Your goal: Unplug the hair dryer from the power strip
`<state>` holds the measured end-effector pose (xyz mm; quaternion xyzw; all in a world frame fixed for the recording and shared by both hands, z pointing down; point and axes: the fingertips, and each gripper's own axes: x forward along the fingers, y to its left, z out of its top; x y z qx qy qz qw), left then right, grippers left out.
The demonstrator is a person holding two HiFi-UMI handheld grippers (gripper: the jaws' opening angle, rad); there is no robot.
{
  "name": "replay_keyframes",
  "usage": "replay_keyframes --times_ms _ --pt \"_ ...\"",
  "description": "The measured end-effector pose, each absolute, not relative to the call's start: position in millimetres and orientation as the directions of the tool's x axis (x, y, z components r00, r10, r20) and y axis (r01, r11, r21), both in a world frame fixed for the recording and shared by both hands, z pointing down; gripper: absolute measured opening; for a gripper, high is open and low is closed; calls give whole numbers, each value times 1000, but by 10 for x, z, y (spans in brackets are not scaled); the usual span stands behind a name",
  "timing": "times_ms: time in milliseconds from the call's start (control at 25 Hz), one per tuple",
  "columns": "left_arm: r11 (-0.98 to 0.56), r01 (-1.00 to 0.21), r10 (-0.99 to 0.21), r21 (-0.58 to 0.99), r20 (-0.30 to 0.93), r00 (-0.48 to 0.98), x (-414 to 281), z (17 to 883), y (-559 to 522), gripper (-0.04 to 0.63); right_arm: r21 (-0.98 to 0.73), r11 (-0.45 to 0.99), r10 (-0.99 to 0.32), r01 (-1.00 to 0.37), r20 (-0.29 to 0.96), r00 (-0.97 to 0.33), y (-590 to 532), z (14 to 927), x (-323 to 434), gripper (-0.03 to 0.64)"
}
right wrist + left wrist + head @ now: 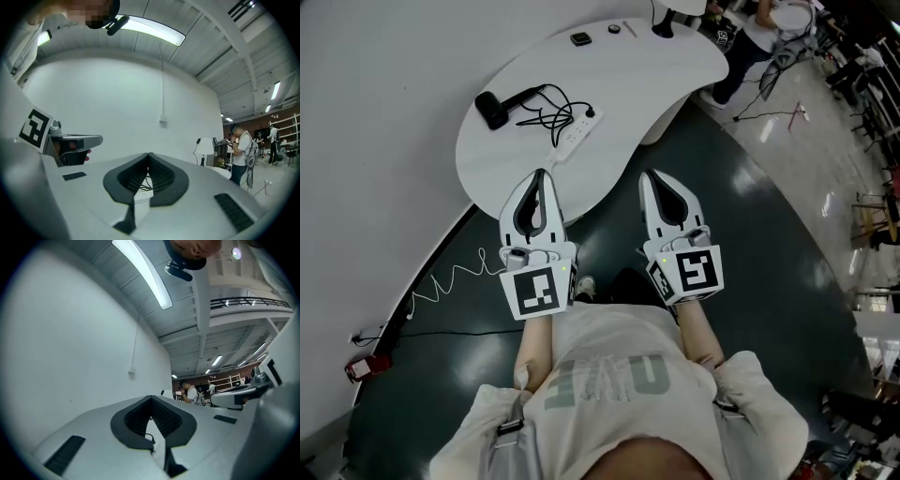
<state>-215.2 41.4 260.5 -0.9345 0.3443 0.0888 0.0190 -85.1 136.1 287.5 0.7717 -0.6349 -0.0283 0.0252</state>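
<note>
**Both tools shut and short of the desk, hair dryer still plugged in**

Nearest, at the lower middle of the head view, the person holds both tools out side by side. The left tool (540,178) and the right tool (651,178) each have their jaws together with nothing between them. Their own views show the same, the pads meeting at the tip.

Just beyond the tips lies the near edge of the white desk (675,66). The white power strip (577,133) lies at the desk's left end, above the left tool. It also shows through the right tool's pad window (143,191). The black hair dryer (492,108) lies left of the strip, and its loose black cord (548,112) loops between them and onto the strip.

The step in hand looks like the approach. To do it well, both tools must open. One should press the strip flat, because it is light and would likely lift. The other should clamp the plug body, not the cord, and pull straight out. The plug itself is too small to make out clearly.

The desk is smooth, curved and mostly bare, with a few small items at its far end. Below it is a dark glossy floor (769,244), with a coiled white cable (450,277) at the left. A person (759,33) stands at the upper right.
</note>
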Motion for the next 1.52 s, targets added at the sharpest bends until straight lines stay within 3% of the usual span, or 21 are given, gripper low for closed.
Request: replay_keyframes --times_ms 320,680,1280,1520 --pt "-809 -588 -581 28 -195 790 -1787 2613 135 12 99 -236 -971 -967 9 238 1180 2957 -582 20" --pt "-772 -635 -627 12 -178 758 -1115 2773 -250 12 89 -162 -987 -983 -29 160 544 3009 151 20" --pt "-492 -870 -854 -27 -181 488 -22 2438 -827 12 67 293 -956 -954 8 -294 -544 2883 1253 21" --pt "-436 -897 -883 -66 -158 441 42 2445 -912 12 16 381 -925 -924 7 -381 -761 2927 1291 21"
